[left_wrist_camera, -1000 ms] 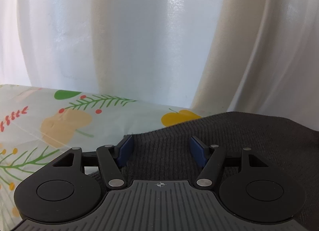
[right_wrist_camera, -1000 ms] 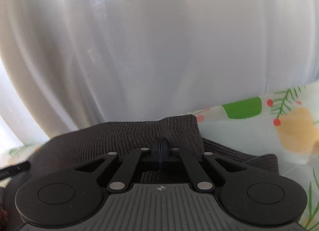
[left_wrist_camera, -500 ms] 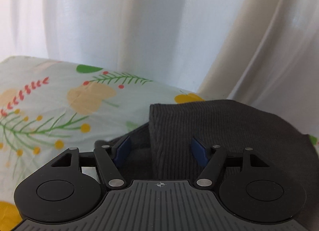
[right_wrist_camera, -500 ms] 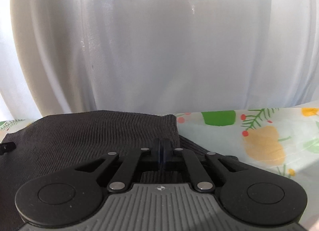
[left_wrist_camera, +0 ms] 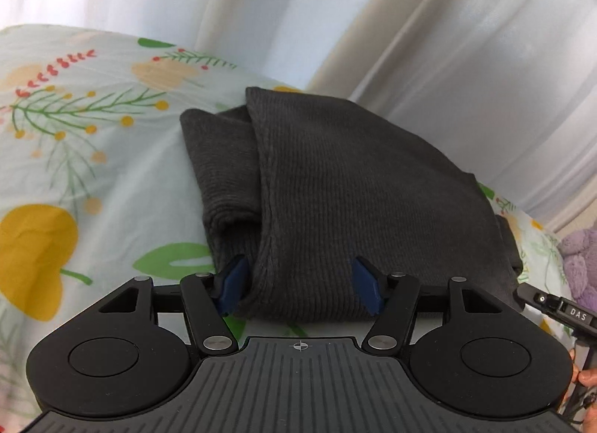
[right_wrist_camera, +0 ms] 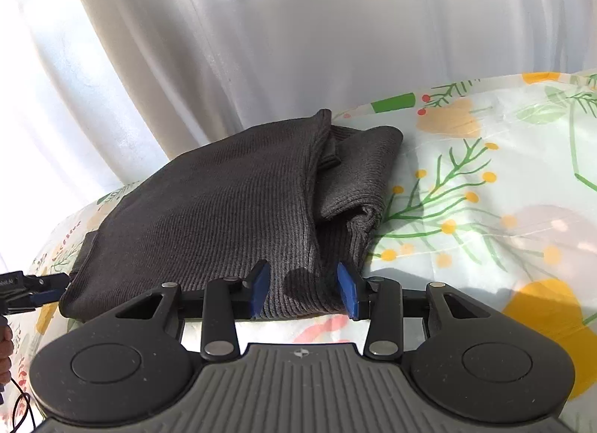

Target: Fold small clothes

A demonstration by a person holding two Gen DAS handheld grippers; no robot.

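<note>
Your dark grey ribbed sweater (left_wrist_camera: 335, 186) lies folded on the floral sheet (left_wrist_camera: 74, 156) that covers the surface, close to the white curtain (left_wrist_camera: 429, 41) behind it. The top layer is folded over, and a narrower layer sticks out from under it on the outer side in each view: to the left in the left wrist view, to the right in the right wrist view.

Your left gripper (left_wrist_camera: 300, 285) sits at the near edge of the sweater with its blue fingers (left_wrist_camera: 367, 285) spread apart; they have just been closing a little, and the near edge of the knit lies between them without being pinched. The pads stand clear of the cloth on both sides, so nothing is held.

Your right gripper (right_wrist_camera: 304, 289) is at the other near corner. Its fingers (right_wrist_camera: 347, 293) have just been opening and now stand parted, with the folded edge of the sweater (right_wrist_camera: 224, 209) lying loose between them, let go.

In the left wrist view, the tip of the right gripper shows at the right edge, beside something purple and fluffy (left_wrist_camera: 582, 261). A bit of your hand (left_wrist_camera: 587, 377) shows there too
</note>
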